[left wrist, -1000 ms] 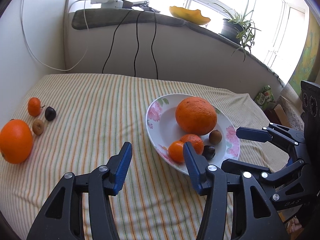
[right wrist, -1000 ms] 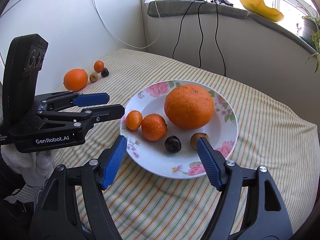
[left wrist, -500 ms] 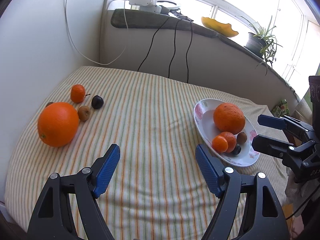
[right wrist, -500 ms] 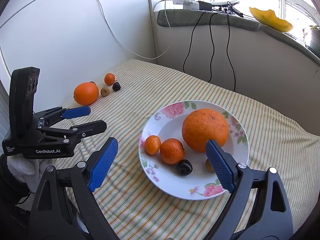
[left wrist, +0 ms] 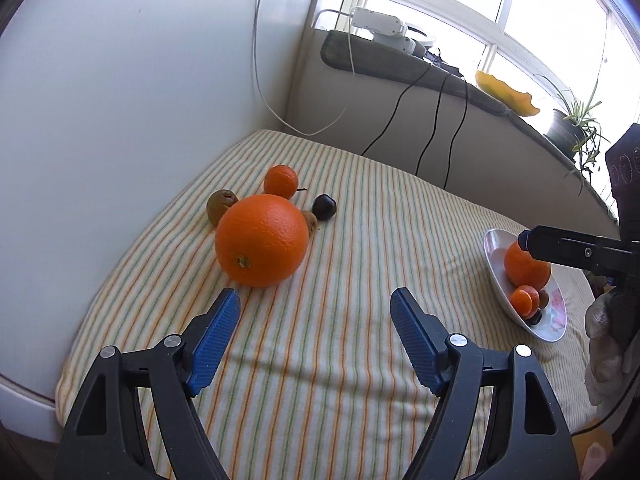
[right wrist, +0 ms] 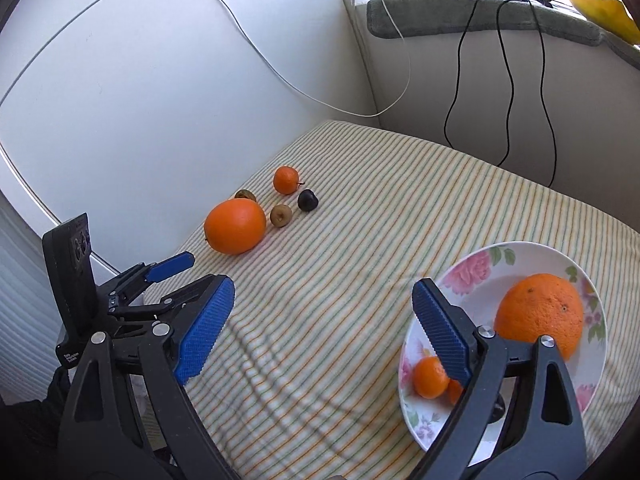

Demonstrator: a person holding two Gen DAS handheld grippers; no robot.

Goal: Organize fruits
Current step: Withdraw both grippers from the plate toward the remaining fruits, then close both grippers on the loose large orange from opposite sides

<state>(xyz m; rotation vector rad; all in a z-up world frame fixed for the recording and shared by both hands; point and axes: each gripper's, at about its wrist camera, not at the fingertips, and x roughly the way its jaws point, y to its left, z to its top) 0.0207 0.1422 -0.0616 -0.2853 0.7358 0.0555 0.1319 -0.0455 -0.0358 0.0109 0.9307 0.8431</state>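
Left wrist view: left gripper hung w/ jaws wide apart, nothing between them, just short of big orange on striped cloth.
Loose fruit: small mandarin, dark plum, brown fruit sat behind the orange, close to wall; a 2nd small brown fruit was touching or almost touching it.
Plate: floral plate lay far right, well apart from loose group, already holding an orange + smaller fruit.
Right wrist view: right gripper hung w/ jaws apart, empty, its right finger over the plate rim.
Risk: orange was round, glossy, wide; jaws likely need near full spread. Off-centre squeeze could pop it fwd into small fruit or toward table edge by wall.
Risk 2: soft cloth could bunch under fingertips.
Look: orange was bright, dimpled peel, stem scar facing the left cam; mandarin had a short stalk.
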